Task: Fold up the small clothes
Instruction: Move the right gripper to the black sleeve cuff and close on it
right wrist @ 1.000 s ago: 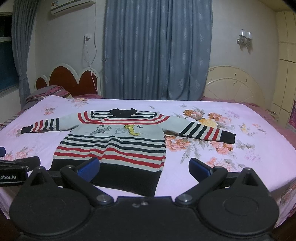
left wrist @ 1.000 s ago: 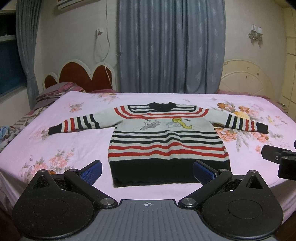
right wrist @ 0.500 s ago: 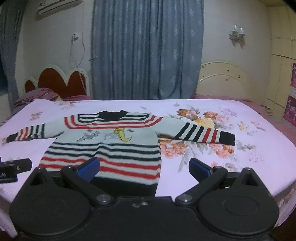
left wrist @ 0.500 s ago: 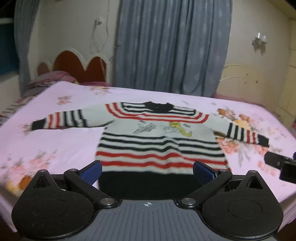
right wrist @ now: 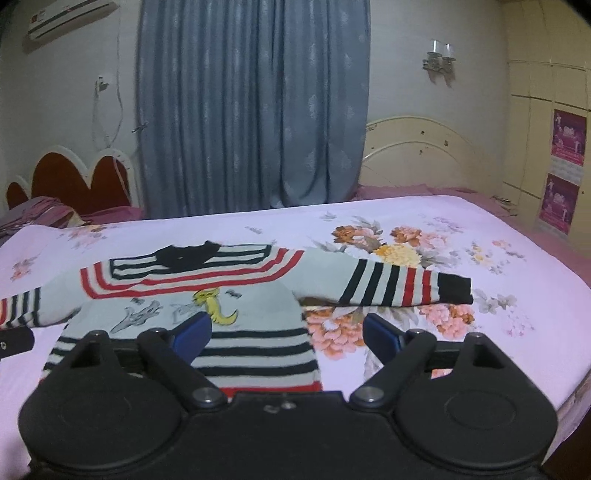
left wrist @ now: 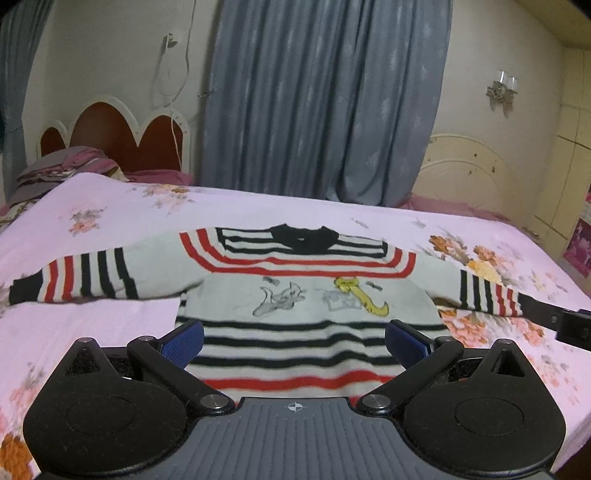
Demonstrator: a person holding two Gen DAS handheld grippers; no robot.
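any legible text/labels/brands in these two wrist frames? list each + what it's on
None reads clearly.
Air conditioner: red mark on its left end, too blurred to read.
Pink posters on the wardrobe: print too small to read.
Sweater: cartoon figures only, no lettering.
Left gripper body: a crosshair mark, no words.
Right gripper: no lettering visible.

Both tongs, left (left wrist: 294, 338) and right (right wrist: 287, 333), are black, with blue ribbed pads (left wrist: 183, 340), silver pivot screws (left wrist: 212, 400) and round discs.
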